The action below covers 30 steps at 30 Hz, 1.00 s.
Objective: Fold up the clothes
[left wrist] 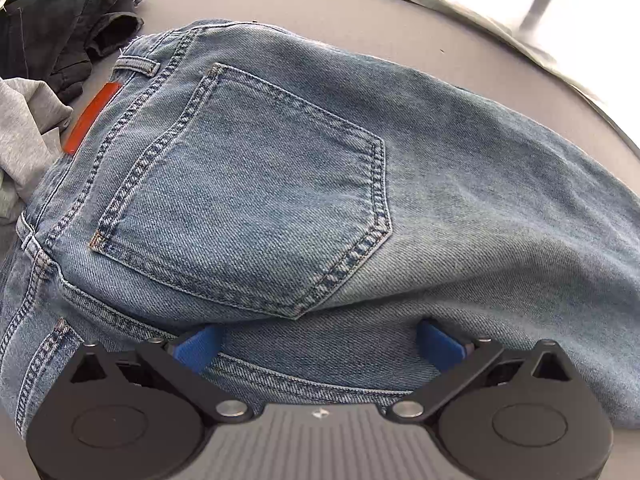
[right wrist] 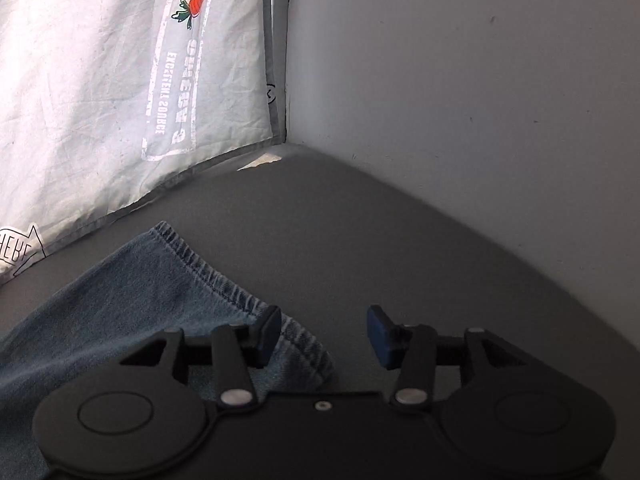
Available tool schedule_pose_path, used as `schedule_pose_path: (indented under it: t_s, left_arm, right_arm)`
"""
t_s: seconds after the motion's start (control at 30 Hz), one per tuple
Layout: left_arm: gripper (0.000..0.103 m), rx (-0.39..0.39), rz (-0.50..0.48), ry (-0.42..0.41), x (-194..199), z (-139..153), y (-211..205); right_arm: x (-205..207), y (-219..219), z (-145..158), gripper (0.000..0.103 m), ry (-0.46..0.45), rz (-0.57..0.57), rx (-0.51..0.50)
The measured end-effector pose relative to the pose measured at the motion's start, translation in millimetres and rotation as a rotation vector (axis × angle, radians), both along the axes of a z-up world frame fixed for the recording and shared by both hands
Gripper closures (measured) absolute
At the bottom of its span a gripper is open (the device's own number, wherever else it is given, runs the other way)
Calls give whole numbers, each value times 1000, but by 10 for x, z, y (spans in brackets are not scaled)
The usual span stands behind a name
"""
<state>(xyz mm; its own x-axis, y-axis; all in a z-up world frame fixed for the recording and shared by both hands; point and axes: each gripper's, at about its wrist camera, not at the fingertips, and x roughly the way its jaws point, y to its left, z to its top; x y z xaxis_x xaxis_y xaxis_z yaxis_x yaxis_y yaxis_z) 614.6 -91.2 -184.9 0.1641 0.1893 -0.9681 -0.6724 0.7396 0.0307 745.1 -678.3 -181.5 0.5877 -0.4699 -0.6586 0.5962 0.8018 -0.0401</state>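
Left wrist view: jeans [left wrist: 320,184], thick floppy denim, best gripped at hem or waistband; left gripper [left wrist: 320,344] and right gripper [right wrist: 324,336] both gape, empty.

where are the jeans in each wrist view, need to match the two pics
Left wrist: the jeans fill most of the picture, back pocket in the middle, orange patch at the left.
Right wrist: only a leg end with its hem shows, lower left, beside the right gripper.
Shared landmark: the grey surface under the denim, also along the top in the left view.
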Motion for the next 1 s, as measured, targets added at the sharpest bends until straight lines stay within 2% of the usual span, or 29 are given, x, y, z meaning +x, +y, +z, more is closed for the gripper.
schedule_pose_path:
  t_s: [0.13, 0.2, 0.3, 0.43, 0.57, 0.6, 0.67, 0.73, 0.83, 0.87, 0.93, 1.0]
  left_arm:
    - [0, 1, -1, 0, -1, 32, -29]
    - [0, 5, -2, -4, -5, 46, -68]
    - [0, 18, -4, -17, -17, 59, -155]
    - [0, 34, -2, -33, -35, 66, -260]
    - [0, 52, -2, -54, -59, 86, -392]
    - [0, 62, -3, -64, -77, 88, -437]
    - [0, 83, -10, -89, -123, 83, -518]
    - [0, 79, -22, -103, -177, 106, -588]
    - [0, 61, -43, -115, -276, 152, -685]
    - [0, 34, -41, -102, -349, 169, -707]
    - [0, -44, -2, -105, -584, 160, -635]
    - [0, -91, 15, -141, -881, 166, -453]
  right_arm:
    - [121, 0, -15, 51, -29, 104, 32]
    - [248, -20, -111, 54, 5, 151, 53]
    - [381, 45, -277, 70, 89, 172, 3]
    - [489, 75, -299, 68, 95, 193, -56]
    - [481, 53, -190, 67, 125, 144, -109]
    - [414, 55, -127, 63, 115, 142, -106]
    - [136, 128, 38, 47, 41, 191, -50]
    - [-181, 224, 158, 22, -12, 259, 23]
    - [-690, 451, 234, 17, -59, 292, 161]
    - [-875, 510, 236, 15, -67, 303, 239]
    - [-1244, 647, 238, 2, -88, 332, 382]
    - [-1564, 803, 242, 1, -100, 356, 439]
